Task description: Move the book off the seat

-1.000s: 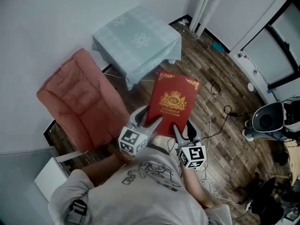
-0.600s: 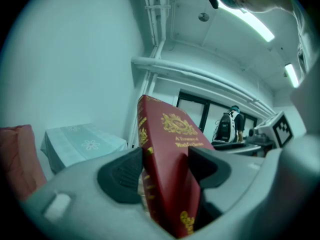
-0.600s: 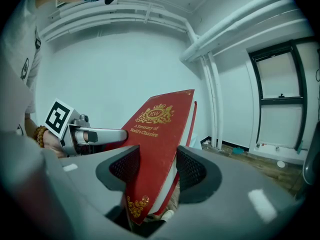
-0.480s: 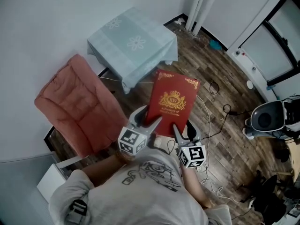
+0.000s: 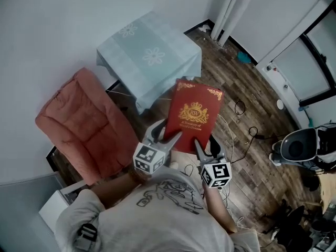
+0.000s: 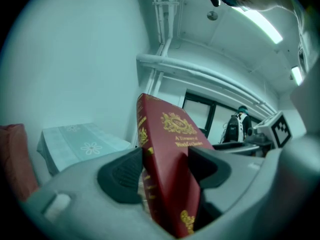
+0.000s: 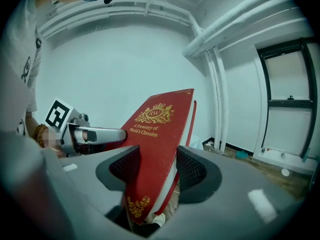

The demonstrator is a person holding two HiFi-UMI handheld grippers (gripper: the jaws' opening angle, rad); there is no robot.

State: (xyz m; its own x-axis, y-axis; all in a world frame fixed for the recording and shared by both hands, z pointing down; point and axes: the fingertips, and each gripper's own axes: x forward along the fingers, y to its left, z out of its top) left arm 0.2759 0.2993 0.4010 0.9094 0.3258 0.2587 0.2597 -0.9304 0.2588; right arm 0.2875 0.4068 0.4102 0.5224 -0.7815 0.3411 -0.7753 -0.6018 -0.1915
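Two grippers have the book [image 5: 191, 117] between them, and it is already clear of the seat [image 5: 84, 125]: you are holding it in the air over the wooden floor [image 5: 247, 88], with the pink cushion off to the left and nothing lying on it. The left gripper [image 5: 165, 132] is clamped on the near left edge, pads pressed against spine and cover in the left gripper view. The right gripper [image 5: 206, 145] is closed on the near right edge, its jaws fairly wide because the book fills them. The lift-off is done, I would say. What remains is a place to put the book down, and the cloth-covered table [image 5: 149, 56] just beyond its far corner looks like the likeliest spot. Against the earlier frames, the book and both grippers sit at the same spot in the head view and the grip looks unchanged. The room around them has shifted: the seat has slid down and left, and the table has moved a little too, so you appear to be carrying the book along.
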